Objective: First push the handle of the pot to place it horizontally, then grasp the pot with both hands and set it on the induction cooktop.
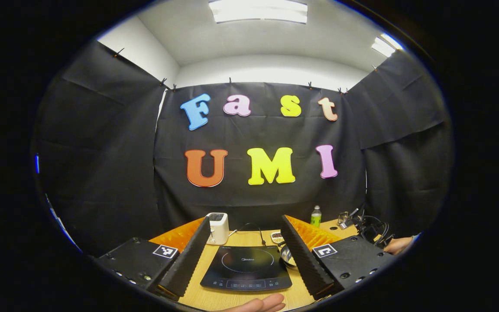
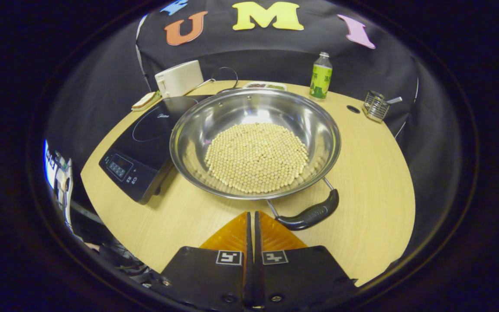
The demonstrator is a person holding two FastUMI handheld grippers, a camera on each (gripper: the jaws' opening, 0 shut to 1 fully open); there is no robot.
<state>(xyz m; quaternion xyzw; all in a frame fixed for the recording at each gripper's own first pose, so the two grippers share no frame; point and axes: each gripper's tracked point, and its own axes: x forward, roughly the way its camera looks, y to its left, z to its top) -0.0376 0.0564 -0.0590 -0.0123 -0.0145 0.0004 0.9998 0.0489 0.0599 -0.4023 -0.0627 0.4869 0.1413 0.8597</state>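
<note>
Pot [image 2: 254,145] of pale beans is sitting on the wooden table [image 2: 375,182] just right of the induction cooktop [image 2: 143,143], its rim overlapping the cooktop's edge; its black handle [image 2: 312,213] is lying just ahead and right of your right gripper [image 2: 251,216], long axis slanting up to the right, not yet level. You are holding the right gripper's fingers pressed together, empty, nearer the handle. Your left gripper [image 1: 245,249] is hanging spread wide, framing the cooktop.

Recording booth: black cloth walls [image 1: 102,164], wooden table [image 2: 375,182].
</note>
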